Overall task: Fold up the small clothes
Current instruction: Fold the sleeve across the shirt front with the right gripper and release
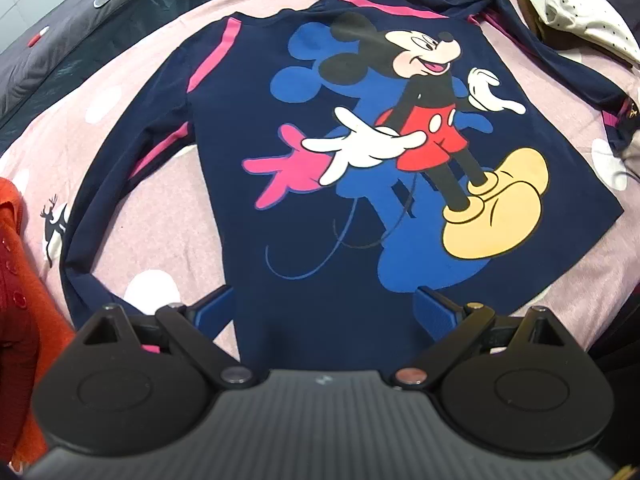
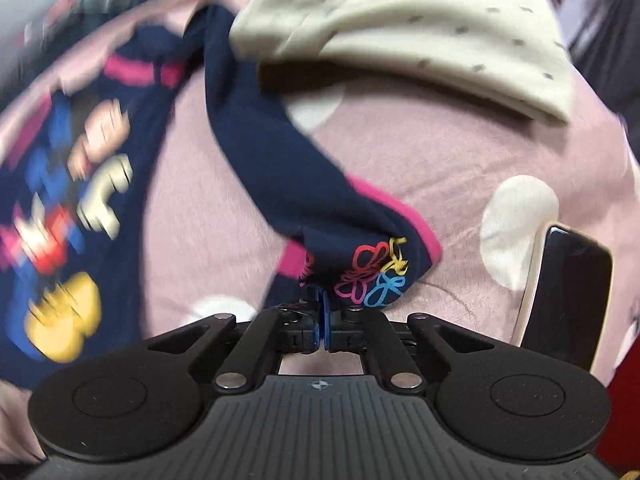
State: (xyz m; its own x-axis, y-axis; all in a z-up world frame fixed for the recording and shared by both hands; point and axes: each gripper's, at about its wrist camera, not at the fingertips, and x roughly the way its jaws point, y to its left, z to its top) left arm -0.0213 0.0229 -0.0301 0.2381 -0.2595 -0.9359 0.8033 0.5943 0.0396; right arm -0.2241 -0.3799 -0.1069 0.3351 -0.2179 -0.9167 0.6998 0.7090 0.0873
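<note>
A navy long-sleeve shirt (image 1: 352, 120) with a Mickey Mouse print and pink stripes lies flat, print up, on a pink dotted bedspread (image 1: 168, 208). My left gripper (image 1: 324, 304) is open, its blue fingers straddling the shirt's hem. My right gripper (image 2: 321, 300) is shut on the cuff of the shirt's right sleeve (image 2: 360, 256), which carries coloured flower outlines. The sleeve runs up and left toward the shirt body (image 2: 80, 184), which is blurred by motion.
An orange-red knit garment (image 1: 20, 280) lies at the left edge. A cream dotted garment (image 1: 576, 4) is heaped at the back right, also in the right wrist view (image 2: 420, 20). A black phone (image 2: 568, 292) lies on the bedspread at the right. Dark grey bedding (image 1: 60, 40) lies behind.
</note>
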